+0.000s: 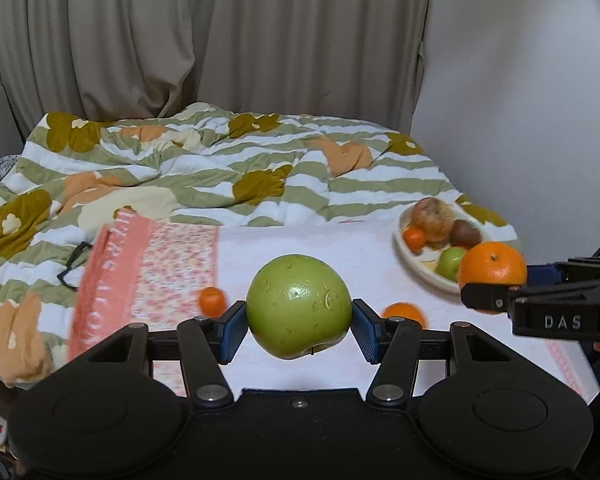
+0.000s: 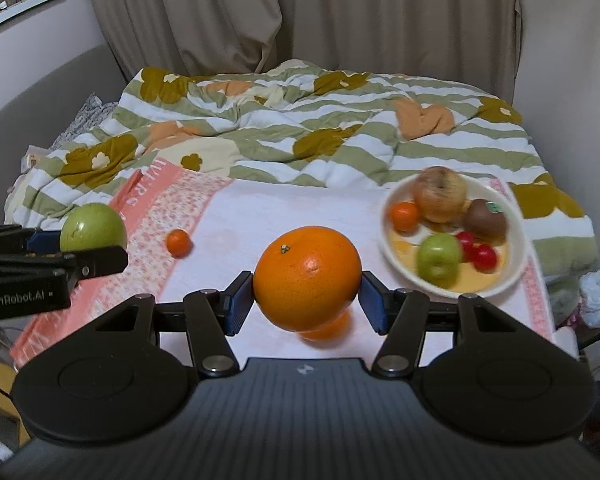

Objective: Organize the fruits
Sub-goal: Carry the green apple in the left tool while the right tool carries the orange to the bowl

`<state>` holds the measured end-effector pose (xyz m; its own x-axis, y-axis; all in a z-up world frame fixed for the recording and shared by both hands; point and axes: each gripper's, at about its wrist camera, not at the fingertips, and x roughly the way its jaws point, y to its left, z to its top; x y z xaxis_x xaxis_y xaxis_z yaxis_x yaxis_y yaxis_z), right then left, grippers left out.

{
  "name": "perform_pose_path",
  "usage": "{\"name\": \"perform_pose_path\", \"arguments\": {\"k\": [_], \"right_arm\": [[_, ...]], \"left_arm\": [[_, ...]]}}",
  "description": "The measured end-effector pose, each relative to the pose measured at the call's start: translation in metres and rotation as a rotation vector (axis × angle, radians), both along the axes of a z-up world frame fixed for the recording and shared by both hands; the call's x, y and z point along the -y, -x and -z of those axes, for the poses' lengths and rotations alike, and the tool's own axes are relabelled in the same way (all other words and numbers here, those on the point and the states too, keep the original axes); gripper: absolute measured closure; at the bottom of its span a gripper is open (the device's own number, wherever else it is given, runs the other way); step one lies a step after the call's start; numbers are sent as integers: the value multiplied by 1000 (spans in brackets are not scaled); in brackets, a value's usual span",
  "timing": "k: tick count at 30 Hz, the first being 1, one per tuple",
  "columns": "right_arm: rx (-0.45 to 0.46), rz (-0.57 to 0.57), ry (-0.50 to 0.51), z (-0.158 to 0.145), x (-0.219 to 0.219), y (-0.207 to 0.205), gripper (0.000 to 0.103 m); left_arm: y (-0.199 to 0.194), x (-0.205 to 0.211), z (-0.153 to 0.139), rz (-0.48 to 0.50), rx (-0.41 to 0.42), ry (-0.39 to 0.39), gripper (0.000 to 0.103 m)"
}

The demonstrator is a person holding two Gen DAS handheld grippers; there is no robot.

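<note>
Fruit fills both sets of jaws: on the left, the left gripper (image 1: 299, 322) is clamped on a big green apple (image 1: 299, 306) held up off the towel (image 2: 284, 208) spread on the bed, with a small mandarin (image 2: 178, 242) lying loose below. To its right, the right gripper (image 2: 307, 294) pinches a large orange (image 2: 307, 278), another orange fruit partly hidden beneath it. Farthest right sits the plate (image 2: 512, 264) of fruit, ahead and to the right of both, so the right gripper looks nearer.
</note>
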<state>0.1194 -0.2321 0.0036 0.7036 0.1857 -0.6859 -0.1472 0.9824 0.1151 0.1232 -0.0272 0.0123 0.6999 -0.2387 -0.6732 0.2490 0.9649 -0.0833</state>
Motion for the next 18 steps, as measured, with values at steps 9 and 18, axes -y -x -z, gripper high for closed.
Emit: {"name": "perform_pose_path", "arguments": {"k": [9,18], "right_arm": [[23,-27,28,-3,88,-1,31],[10,-5,43,4,150,-21,31]], "left_arm": [[-5,86,1,-13,4,22,43],[-42,152,8,27,-20,21,43]]}}
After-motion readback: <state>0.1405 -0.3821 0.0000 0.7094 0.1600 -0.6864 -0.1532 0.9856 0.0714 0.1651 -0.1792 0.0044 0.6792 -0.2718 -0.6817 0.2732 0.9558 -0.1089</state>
